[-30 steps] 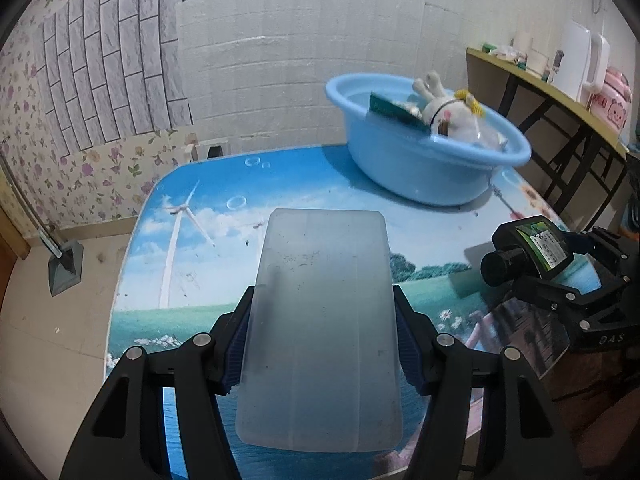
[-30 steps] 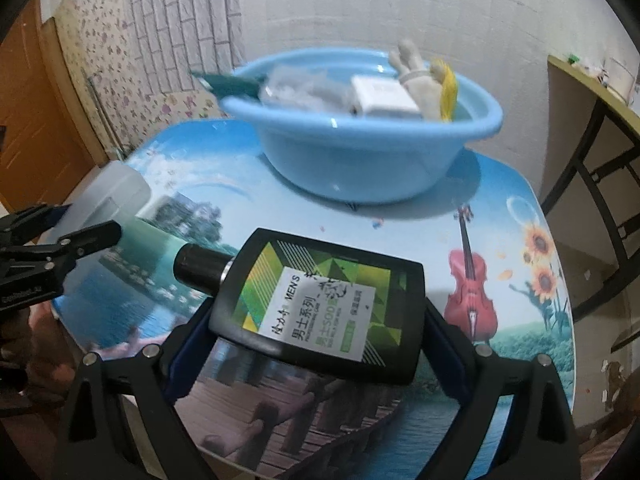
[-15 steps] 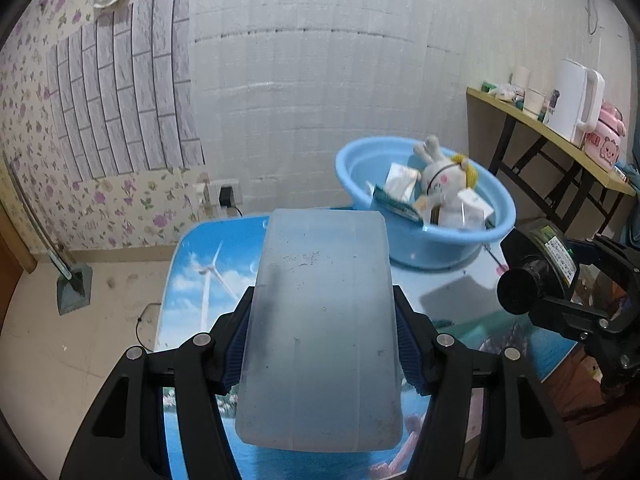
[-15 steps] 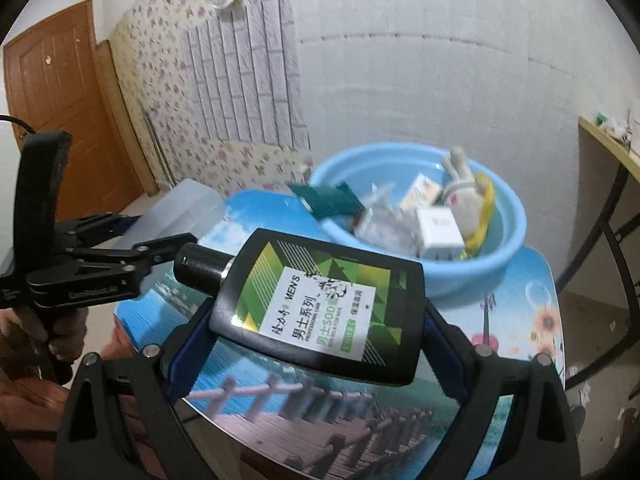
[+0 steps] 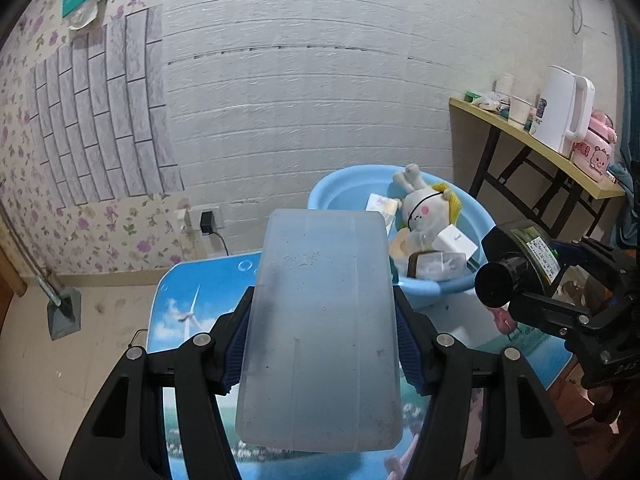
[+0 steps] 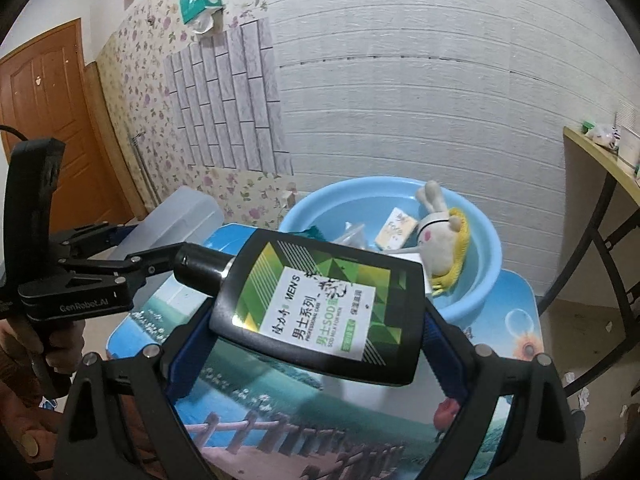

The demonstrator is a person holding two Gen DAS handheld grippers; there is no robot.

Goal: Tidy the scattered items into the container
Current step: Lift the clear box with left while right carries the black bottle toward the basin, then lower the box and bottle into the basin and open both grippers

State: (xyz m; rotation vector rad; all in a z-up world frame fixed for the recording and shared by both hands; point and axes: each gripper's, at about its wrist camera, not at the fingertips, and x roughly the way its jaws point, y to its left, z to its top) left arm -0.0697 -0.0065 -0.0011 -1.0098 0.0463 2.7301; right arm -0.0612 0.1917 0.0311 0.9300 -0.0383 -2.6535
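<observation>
My left gripper is shut on a frosted translucent plastic box and holds it high above the table. My right gripper is shut on a flat black bottle with a green label, also raised. That bottle shows at the right of the left wrist view. The box shows at the left of the right wrist view. The blue basin stands at the table's far end and holds a plush rabbit, small boxes and packets. The basin also shows in the left wrist view.
The low table has a printed landscape top. A wall stands close behind the basin. A yellow shelf with a white kettle is at the right. A wooden door is at the left. A wall socket with a plug is behind the table.
Both grippers have risen well above the table with their loads. The basin now appears lower and farther away, with its inside visible. More wall and floor are in view.
</observation>
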